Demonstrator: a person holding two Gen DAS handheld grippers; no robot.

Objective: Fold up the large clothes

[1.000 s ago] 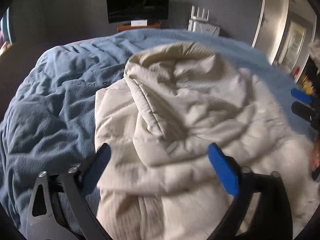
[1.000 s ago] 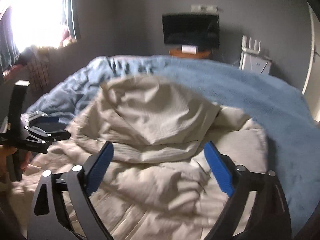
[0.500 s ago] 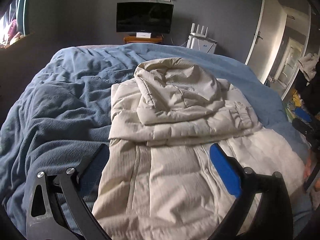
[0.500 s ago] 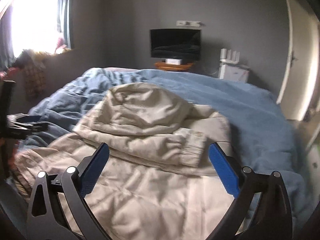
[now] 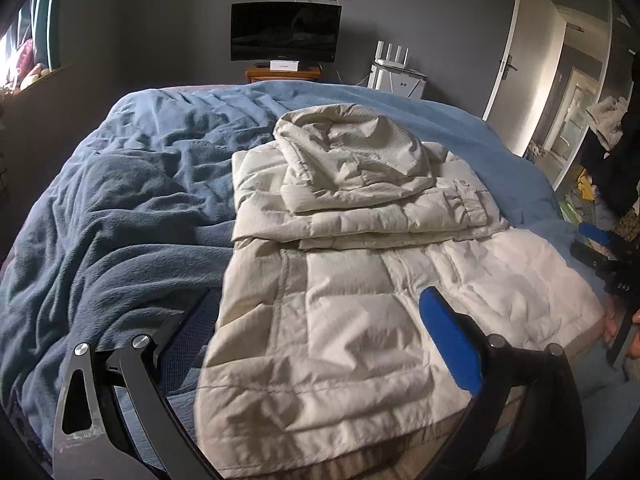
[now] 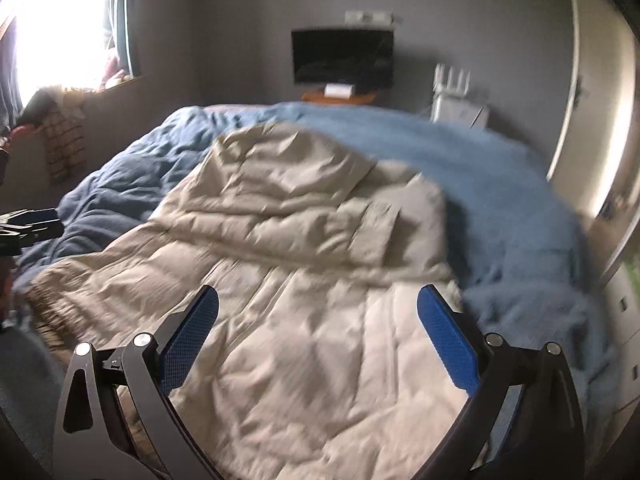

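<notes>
- Your left hand-held gripper [image 5: 320,332] is spread wide and grasps nothing; its blue pads [image 5: 448,340] hang over the near half of the jacket [image 5: 360,300].
- Your right hand-held gripper [image 6: 318,332] is likewise released, its fingers apart over the jacket's [image 6: 300,300] near half; this view is blurred.
- The jacket is cream, quilted and lies on the bed [image 5: 120,220], which is covered by a blue blanket.
- Its hood [image 5: 352,152] and sleeves are folded across the upper body, making a thicker layer at the far end.
- The lower part lies flat towards you, reaching the near edge of the bed.
- In the left view, your right hand-held gripper [image 5: 600,252] shows at the right edge, beside the jacket's right side.
- A TV [image 5: 286,32] stands by the far wall, with a white router [image 5: 394,62] to its right.
- A window [image 6: 52,28] glares at the left.
</notes>
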